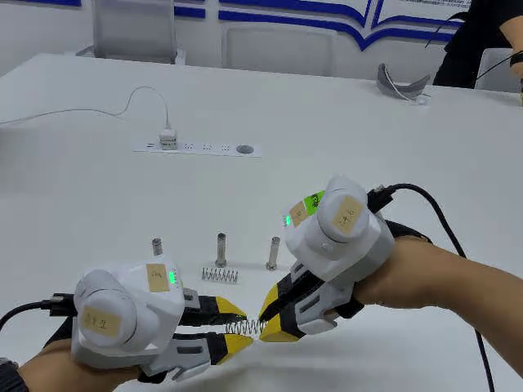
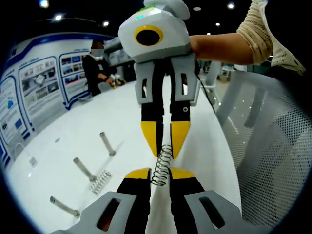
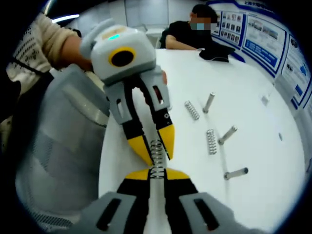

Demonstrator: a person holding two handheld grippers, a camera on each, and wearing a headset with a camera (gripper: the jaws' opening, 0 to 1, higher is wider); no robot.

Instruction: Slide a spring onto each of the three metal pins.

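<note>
A small steel spring [image 1: 245, 327] hangs just above the table's near edge, held at both ends. My left gripper [image 1: 239, 327] is shut on its left end and my right gripper [image 1: 266, 323] on its right end. In the left gripper view the spring [image 2: 162, 165] runs from my own jaws up into the right gripper [image 2: 165, 144]. Three upright metal pins [image 1: 157, 246] [image 1: 221, 249] [image 1: 273, 253] stand bare in a row beyond the grippers. A loose spring [image 1: 220, 275] lies in front of the middle pin. The right gripper view shows two loose springs [image 3: 191, 109] [image 3: 210, 141] near the pins.
A white power strip [image 1: 196, 148] with a plugged-in cable lies farther back on the white table [image 1: 368, 131]. A grey headset-like object [image 1: 400, 83] rests at the far right. A seated person [image 3: 195, 34] is at the far side. A mesh chair back [image 2: 268, 141] stands beside the table.
</note>
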